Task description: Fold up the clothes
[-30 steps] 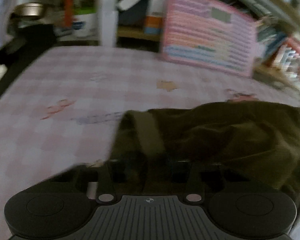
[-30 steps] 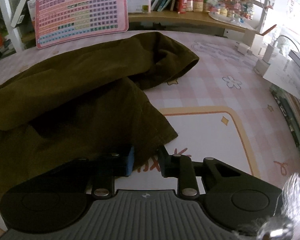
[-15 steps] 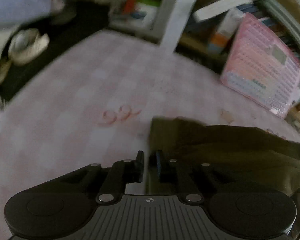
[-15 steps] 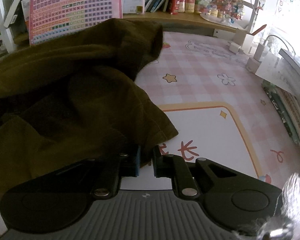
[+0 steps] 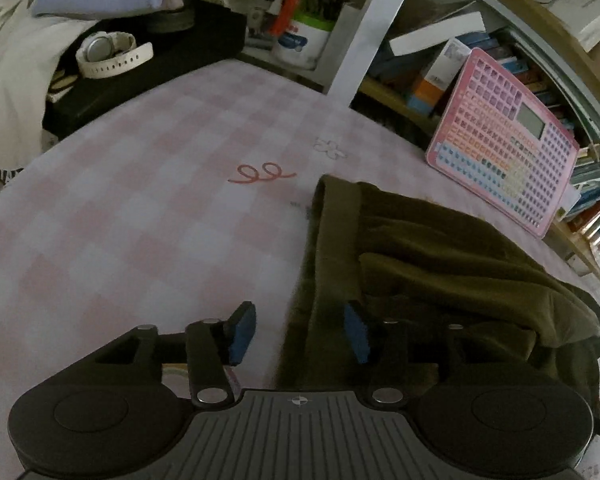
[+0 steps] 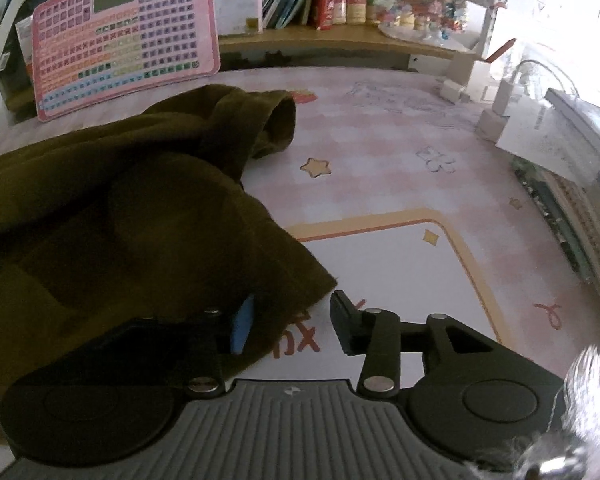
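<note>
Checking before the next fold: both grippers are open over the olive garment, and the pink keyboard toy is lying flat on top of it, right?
Not quite. Both the left gripper and right gripper are open at the olive garment, but the pink keyboard toy stands propped against the shelf behind it, as the right wrist view shows.

Soft, matt olive cloth is seen in the garment [image 6: 132,216]. Beneath the garment, a smooth, faintly glossy checked mat [image 5: 148,208] is spread. Matt black plastic forms the right gripper [image 6: 292,322], with ribbed grey housing.
</note>
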Available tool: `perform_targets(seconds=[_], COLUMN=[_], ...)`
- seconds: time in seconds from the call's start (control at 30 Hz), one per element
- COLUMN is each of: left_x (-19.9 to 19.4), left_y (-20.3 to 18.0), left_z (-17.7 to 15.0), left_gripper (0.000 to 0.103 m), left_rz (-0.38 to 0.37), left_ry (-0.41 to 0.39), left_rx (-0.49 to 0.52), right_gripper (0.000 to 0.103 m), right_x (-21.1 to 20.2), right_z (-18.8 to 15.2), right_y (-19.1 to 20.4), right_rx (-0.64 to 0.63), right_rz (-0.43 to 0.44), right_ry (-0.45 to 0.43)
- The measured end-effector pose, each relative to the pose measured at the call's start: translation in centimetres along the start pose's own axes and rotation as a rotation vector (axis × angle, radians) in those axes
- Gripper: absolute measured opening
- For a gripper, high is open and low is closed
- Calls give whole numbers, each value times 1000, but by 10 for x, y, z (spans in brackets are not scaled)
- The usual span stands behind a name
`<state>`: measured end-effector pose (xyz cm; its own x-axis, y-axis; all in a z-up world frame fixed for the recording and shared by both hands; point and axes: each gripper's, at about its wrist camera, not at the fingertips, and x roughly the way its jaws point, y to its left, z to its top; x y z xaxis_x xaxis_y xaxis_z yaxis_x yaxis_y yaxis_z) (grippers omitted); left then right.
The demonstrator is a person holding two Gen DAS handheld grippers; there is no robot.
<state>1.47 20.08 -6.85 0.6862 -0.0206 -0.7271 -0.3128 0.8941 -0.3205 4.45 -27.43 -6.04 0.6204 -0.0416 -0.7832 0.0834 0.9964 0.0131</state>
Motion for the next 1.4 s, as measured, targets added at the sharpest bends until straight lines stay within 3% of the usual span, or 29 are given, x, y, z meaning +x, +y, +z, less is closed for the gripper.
perform_targets(seconds=[0.07,0.13,0.2,0.27,0.43,0.5,0.63,0.7,0.97,1.13,1.27,1.4], left_x=[3,5,7,8,7,7,9,10,23,36,40,39], left_y=[-8,-15,-19,-21,-26,-30,-40,-44,-72,-97,-86,-54], left_z=[-1,-1,-2,-1,0,-2,-5,-6,-7,-17,-4,10], left_gripper=[58,58,58,58,64,67,69,69,64,61,60,60], left_rz=[22,44,61,70,69,57,-6,-37,-88,-7,44,150], left_ry=[-2,-4,-2,2,48,57,79,90,84,-18,-24,-56], left_rx=[45,89,111,122,149,172,219,243,326,478,416,309], right_gripper=[36,5,4,4,4,4,4,4,5,5,4,4], right_x=[2,1,-5,-25,-115,-127,-104,-103,-83,-55,-20,-22], right_z=[0,1,0,-1,-8,-30,-81,-90,-91,-72,-28,12], right_y=[2,7,11,8,-3,-10,-44,-52,-34,-15,10,74], right_rx=[-5,-34,-48,-27,-1,52,283,354,336,249,150,-33], right_rz=[21,55,50,40,5,-53,-80,-89,-139,-156,-150,17], right_ry=[5,9,-5,-73,-291,-237,51,59,54,31,-6,-137])
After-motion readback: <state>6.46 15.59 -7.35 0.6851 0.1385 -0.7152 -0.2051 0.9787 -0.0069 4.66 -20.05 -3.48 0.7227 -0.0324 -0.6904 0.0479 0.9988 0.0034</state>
